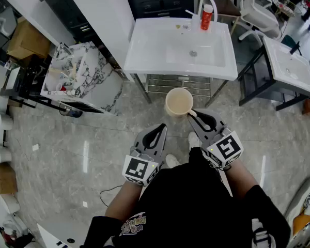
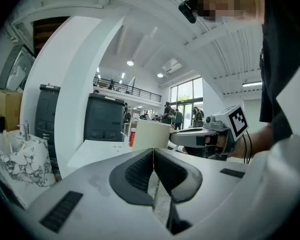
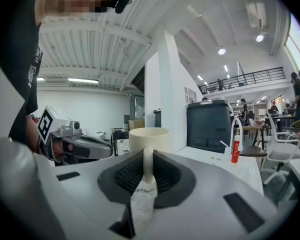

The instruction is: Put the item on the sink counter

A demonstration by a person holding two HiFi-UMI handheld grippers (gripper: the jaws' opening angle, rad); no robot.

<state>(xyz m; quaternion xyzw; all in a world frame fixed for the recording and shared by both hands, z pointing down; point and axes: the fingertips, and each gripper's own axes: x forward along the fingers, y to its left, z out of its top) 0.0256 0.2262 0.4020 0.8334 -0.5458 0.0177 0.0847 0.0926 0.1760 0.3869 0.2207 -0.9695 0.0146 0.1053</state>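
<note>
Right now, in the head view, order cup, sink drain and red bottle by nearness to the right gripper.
1. Cup, handle held by the right gripper.
2. Sink drain, straight ahead, mid-basin.
3. Red bottle, farthest back, slightly right.

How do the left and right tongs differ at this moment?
The right tongs are shut on the handle of the cream cup, while the left tongs are shut on nothing. The right tongs also reach further toward the sink counter than the left tongs, which sit a little behind. Both are closed and point toward the sink counter.
</note>
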